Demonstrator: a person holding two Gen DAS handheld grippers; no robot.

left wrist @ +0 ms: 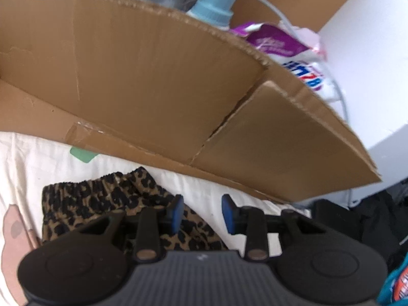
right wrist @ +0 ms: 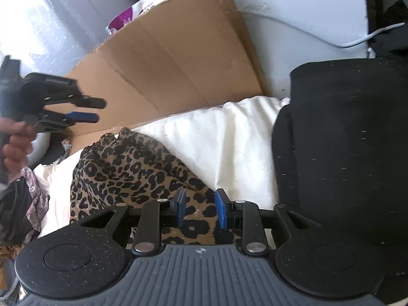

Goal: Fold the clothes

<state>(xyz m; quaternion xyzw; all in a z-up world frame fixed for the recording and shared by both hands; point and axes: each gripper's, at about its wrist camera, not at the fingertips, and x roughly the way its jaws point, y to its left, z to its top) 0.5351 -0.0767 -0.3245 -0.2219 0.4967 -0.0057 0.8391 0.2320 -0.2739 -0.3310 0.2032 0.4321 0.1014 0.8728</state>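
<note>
Garment: leopard-print garment [right wrist: 127, 170], crumpled on white bedding [right wrist: 229, 140], elastic waistband [left wrist: 107, 181] toward the cardboard.
Left gripper: left gripper [left wrist: 202, 213] above the garment's right edge, blue pads apart, nothing between them, gripping nothing; also seen in the right wrist view [right wrist: 95, 109], held in a hand [right wrist: 15, 142], off the cloth.
Right gripper: right gripper [right wrist: 200, 209] low over the near end of the garment, jaws parted, leopard fabric visible in the gap, pads not pressing it.
Cardboard: flattened cardboard box [left wrist: 153, 81] leaning behind the bedding, just beyond the garment.
Black item: black fabric [right wrist: 344, 140] on the bedding, right of the garment, apart from it.
Clutter: blue-capped bottle [left wrist: 216, 2] and purple-white bag [left wrist: 280, 43] behind the cardboard.
</note>
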